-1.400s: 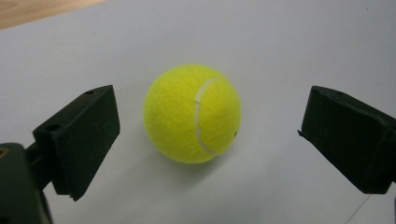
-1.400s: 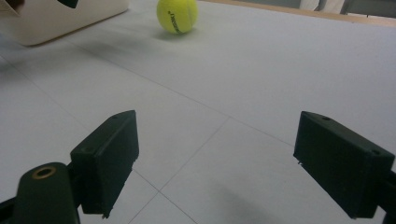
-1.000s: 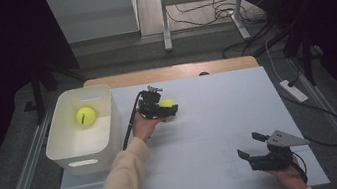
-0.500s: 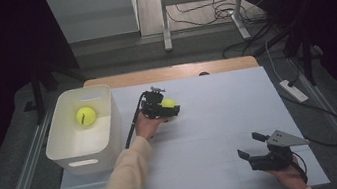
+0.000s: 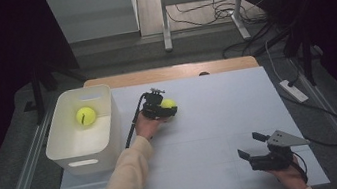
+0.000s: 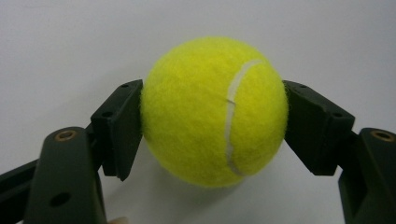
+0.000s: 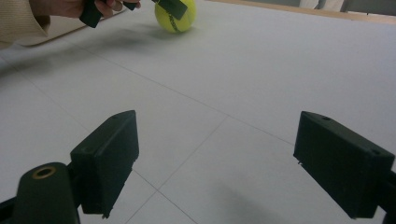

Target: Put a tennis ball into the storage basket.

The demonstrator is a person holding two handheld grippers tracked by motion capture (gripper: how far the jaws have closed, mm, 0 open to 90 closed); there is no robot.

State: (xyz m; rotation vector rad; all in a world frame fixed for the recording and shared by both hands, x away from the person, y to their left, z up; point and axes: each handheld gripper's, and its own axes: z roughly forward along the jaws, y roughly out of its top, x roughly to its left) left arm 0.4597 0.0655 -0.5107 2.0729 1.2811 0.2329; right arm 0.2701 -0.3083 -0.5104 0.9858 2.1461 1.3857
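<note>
Sitting in the white bin (image 5: 86,152) — one tennis ball (image 5: 86,116).

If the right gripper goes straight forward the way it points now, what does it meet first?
Probably the tennis ball held in the left gripper. The right gripper is open, with bare table ahead; depth is uncertain.

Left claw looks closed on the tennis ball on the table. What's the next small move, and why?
Probably lift the ball straight up off the table. The left claw has a jaw pressed on each side of it, and a second ball already lies in the white bin, so a carry there seems likely. The right claw sits open and idle.
</note>
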